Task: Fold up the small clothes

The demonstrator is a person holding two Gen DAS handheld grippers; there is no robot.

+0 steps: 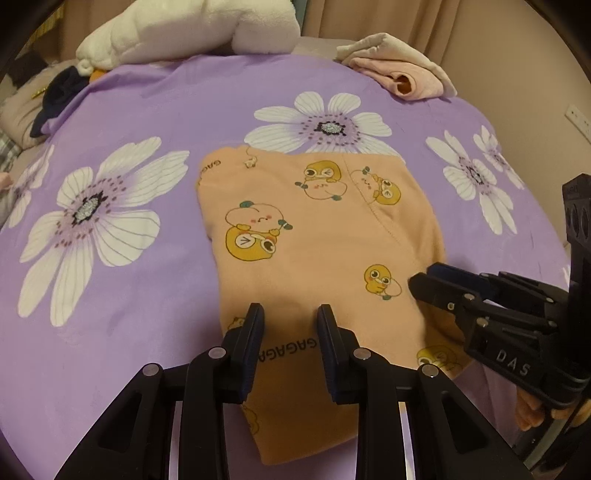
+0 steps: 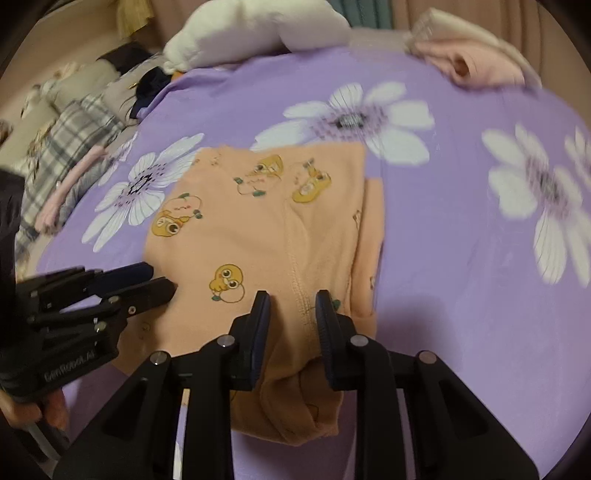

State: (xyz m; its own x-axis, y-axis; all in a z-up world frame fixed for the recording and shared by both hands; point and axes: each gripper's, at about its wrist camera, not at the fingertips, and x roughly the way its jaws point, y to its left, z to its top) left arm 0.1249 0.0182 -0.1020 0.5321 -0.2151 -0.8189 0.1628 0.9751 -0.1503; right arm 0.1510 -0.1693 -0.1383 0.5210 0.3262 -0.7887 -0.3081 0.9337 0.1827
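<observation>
On the purple floral bedspread (image 1: 147, 96), your left gripper (image 1: 290, 314) and right gripper (image 2: 291, 299) hover part-open, gripping nothing, over the peach garment (image 1: 314, 240); soft, light and limp, it looks best pinched at the near hem's corners.

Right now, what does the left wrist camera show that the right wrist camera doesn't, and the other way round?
Only the left wrist view shows a wall socket at the far right. Only the right wrist view shows plaid fabric heaped at the left, and the garment's second layer peeking out along its right edge. Both show the orange printed garment on the purple flowered sheet, a white plush, pink folded clothes, and both tongs over the garment's near edge.
</observation>
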